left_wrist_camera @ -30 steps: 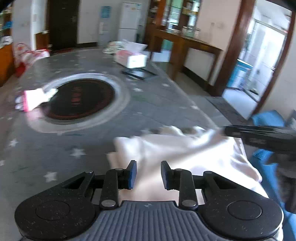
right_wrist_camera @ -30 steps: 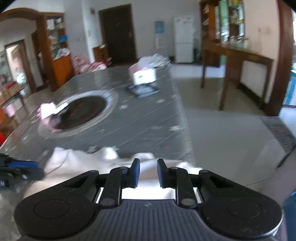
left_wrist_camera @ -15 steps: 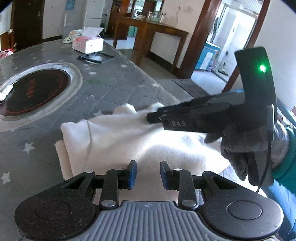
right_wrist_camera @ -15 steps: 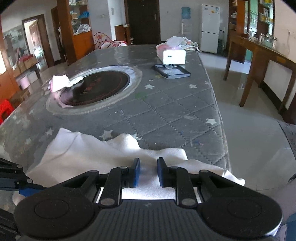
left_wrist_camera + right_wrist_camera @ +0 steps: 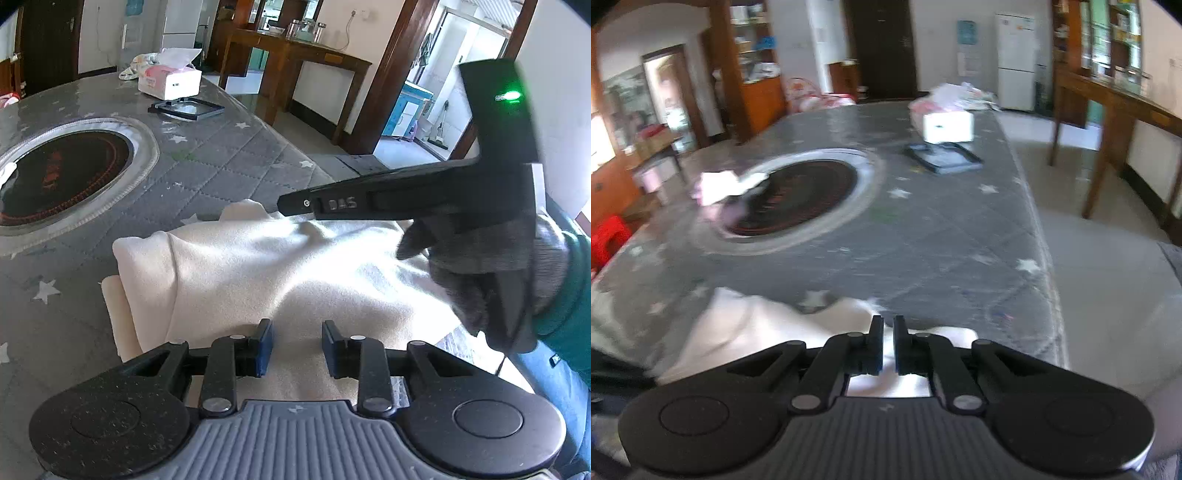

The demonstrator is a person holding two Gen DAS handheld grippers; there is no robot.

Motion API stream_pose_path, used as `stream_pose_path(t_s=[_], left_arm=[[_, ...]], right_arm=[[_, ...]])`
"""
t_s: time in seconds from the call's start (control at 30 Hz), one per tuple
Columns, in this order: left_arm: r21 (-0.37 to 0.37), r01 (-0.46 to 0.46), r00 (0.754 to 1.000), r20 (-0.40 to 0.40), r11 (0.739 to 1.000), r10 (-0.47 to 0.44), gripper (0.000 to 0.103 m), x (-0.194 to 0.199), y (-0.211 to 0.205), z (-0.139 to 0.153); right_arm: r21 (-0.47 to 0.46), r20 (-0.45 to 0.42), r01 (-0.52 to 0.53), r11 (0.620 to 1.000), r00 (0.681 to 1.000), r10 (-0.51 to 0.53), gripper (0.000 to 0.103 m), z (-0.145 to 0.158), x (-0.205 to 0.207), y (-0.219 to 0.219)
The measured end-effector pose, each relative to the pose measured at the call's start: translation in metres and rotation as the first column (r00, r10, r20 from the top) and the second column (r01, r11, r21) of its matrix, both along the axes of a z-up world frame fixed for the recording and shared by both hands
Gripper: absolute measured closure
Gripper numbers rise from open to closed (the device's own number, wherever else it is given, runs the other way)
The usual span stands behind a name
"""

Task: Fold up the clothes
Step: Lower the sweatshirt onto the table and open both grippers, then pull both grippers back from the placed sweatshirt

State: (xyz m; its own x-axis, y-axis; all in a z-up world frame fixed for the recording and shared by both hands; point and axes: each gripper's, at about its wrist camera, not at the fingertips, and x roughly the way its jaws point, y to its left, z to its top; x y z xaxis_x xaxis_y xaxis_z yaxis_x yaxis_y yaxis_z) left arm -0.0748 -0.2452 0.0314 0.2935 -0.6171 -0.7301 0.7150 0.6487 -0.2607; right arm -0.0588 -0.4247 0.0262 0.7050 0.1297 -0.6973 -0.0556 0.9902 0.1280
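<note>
A cream garment (image 5: 258,273) lies partly folded at the near corner of the grey star-quilted table (image 5: 229,162). My left gripper (image 5: 297,347) hovers open over its near part, with nothing between the blue pads. A gloved hand (image 5: 491,269) holds my right gripper (image 5: 291,203) with its tip at the garment's far edge, where the cloth rises to meet it. In the right wrist view my right gripper (image 5: 888,343) has only a thin gap between its jaws, with the garment (image 5: 757,325) showing in that gap. That view is blurred.
A round dark inset with a glass ring (image 5: 62,173) takes up the table's middle, and a pink-and-white cloth (image 5: 720,182) lies on its edge. A tissue box (image 5: 170,83) and a black tray (image 5: 186,109) sit at the far end. The table's right edge (image 5: 1045,258) drops to the floor.
My right gripper's jaws have narrowed from a wide gap to nearly touching at the garment's far edge. The left gripper has stayed open and swung a little to the right over the cloth.
</note>
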Motion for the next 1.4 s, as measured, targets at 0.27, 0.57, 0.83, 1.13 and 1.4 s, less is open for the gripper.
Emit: stream_pose_path(t_s=[0.27, 0.57, 0.83, 1.13, 1.4], left_arm=[[-0.006, 0.009, 1.0, 0.005, 1.0, -0.009, 0.065, -0.002, 0.0, -0.001], [-0.022, -0.005, 1.0, -0.015, 1.0, 0.005, 0.065, 0.005, 0.001, 0.007], [-0.043, -0.073, 0.997, -0.014, 0.996, 0.072, 0.067, 0.023, -0.008, 0.008], [-0.045, -0.109, 0.994, -0.032, 0.993, 0.107, 0.065, 0.023, 0.006, 0.004], [-0.001, -0.089, 0.996, 0.031, 0.996, 0.089, 0.065, -0.004, 0.019, 0.006]], right_arm=[[0.014, -0.036, -0.029, 0.999, 0.999, 0.03, 0.093, -0.014, 0.018, 0.013], [0.003, -0.012, -0.014, 1.0, 1.0, 0.014, 0.092, 0.005, -0.006, -0.004], [-0.013, -0.036, -0.005, 1.0, 0.999, 0.005, 0.09, -0.005, -0.043, -0.009], [-0.02, 0.012, -0.025, 0.999, 1.0, 0.025, 0.09, 0.004, -0.077, 0.004], [-0.079, 0.017, -0.023, 0.997, 1.0, 0.024, 0.089, -0.002, -0.117, 0.025]])
